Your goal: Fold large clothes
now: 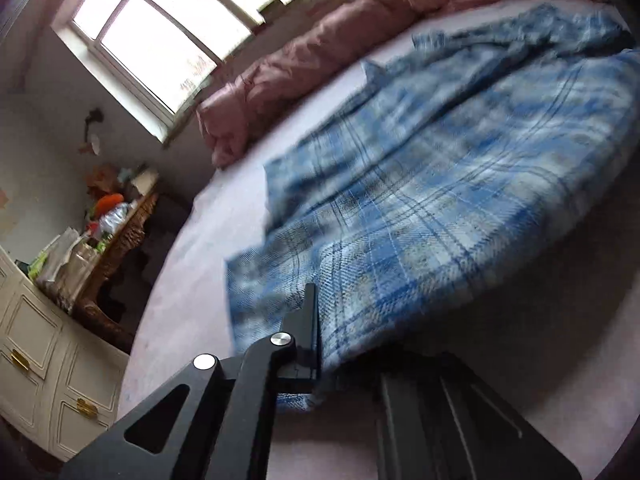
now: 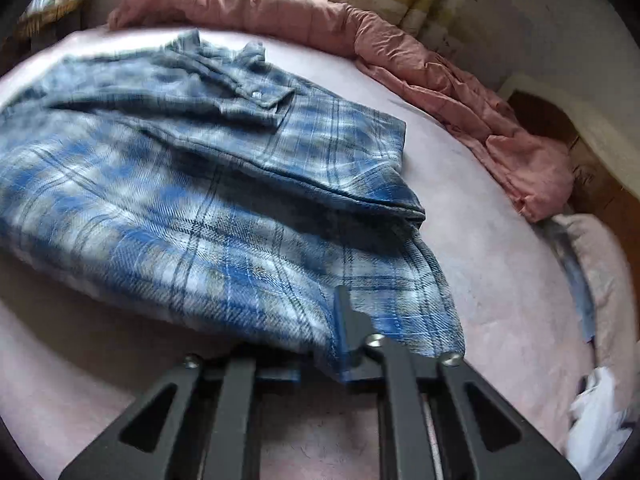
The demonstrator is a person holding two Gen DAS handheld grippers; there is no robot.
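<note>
Pink bed [image 1: 192, 280], both sets of jaws clenched on the plaid shirt [image 1: 420, 200] hem; uneven pulling could drag it crooked, I reckon.

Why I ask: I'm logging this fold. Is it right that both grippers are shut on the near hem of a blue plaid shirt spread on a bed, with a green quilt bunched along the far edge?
Not quite: the quilt is pink, not green, as the right wrist view shows. The rest holds: left gripper and right gripper are shut on the near hem of the blue plaid shirt on the bed.
</note>
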